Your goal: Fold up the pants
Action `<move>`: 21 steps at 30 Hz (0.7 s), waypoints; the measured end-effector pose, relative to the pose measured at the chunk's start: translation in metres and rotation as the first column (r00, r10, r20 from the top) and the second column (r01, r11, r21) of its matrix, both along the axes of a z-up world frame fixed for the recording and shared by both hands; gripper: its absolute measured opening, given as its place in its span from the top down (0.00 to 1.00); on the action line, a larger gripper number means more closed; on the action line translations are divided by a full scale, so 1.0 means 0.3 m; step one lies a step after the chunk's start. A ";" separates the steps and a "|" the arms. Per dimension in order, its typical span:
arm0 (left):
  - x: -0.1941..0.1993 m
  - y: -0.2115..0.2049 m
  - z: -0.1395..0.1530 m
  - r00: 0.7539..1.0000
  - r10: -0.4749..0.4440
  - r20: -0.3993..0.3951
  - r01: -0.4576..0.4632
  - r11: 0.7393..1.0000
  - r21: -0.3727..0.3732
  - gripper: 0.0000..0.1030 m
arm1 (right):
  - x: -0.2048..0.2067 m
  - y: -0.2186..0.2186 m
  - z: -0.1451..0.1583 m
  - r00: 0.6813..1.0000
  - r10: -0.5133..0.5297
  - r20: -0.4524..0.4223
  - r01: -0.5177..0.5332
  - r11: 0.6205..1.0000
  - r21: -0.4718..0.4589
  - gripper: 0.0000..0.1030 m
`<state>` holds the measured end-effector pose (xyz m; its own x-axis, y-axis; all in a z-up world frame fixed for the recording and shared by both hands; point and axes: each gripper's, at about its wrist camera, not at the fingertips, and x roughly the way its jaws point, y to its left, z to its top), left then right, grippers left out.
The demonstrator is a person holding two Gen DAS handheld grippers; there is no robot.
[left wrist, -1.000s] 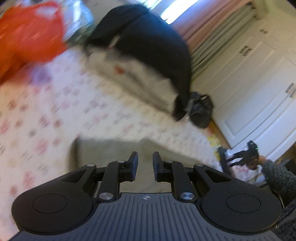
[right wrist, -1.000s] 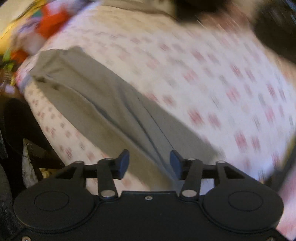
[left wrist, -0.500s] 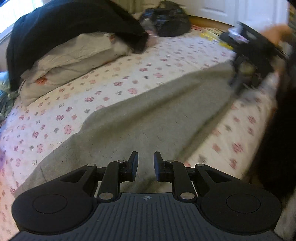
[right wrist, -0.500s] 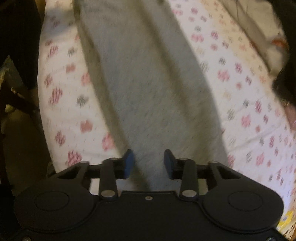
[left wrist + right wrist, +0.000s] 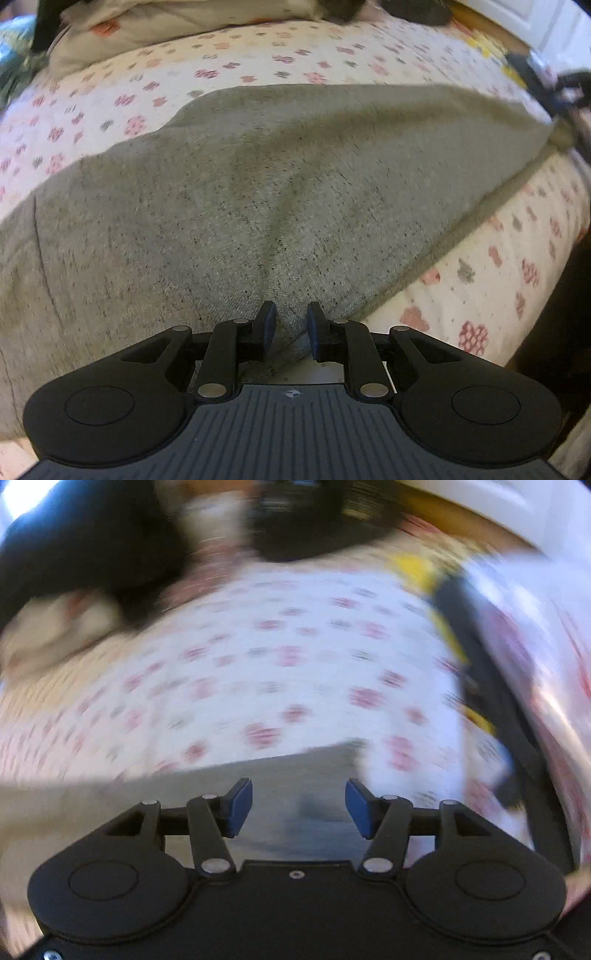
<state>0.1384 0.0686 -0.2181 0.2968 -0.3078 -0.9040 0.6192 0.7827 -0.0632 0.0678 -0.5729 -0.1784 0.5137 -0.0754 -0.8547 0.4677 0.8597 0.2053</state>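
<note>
Grey pants (image 5: 258,177) lie flat on a flowered bed sheet (image 5: 480,266), stretching from the near left to the far right. My left gripper (image 5: 291,325) hangs low over the pants' near edge, fingers a little apart with cloth between them, not clamped. My right gripper (image 5: 298,806) is wide open over the pants' end (image 5: 295,775) in the blurred right wrist view. It also shows as a dark shape at the far right in the left wrist view (image 5: 565,96), at the pants' far corner.
A pillow (image 5: 177,22) and dark bedding (image 5: 85,542) lie at the bed's far side. The bed edge runs along the right (image 5: 554,295), with a dark drop beyond. White cabinet doors (image 5: 546,22) stand behind. A black and yellow object (image 5: 465,646) lies beside the bed.
Both grippers came down toward the pants. The left one dropped to the near edge. The right one swung to the pants' end and opened wider.
</note>
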 end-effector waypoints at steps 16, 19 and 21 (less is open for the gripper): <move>0.006 -0.019 -0.012 1.000 -0.019 0.021 0.019 1.000 0.012 0.81 | 0.047 -0.071 -0.151 0.967 0.073 -0.243 -0.036 0.987 0.155 0.59; -0.002 -0.013 -0.009 1.000 -0.020 0.020 0.019 1.000 0.008 0.81 | 0.019 -0.111 -0.122 0.982 0.018 -0.190 0.011 0.989 0.149 0.57; 0.000 -0.011 -0.010 1.000 -0.020 0.019 0.020 1.000 0.004 0.81 | 0.017 -0.123 -0.127 0.981 0.007 -0.192 0.022 0.989 0.147 0.56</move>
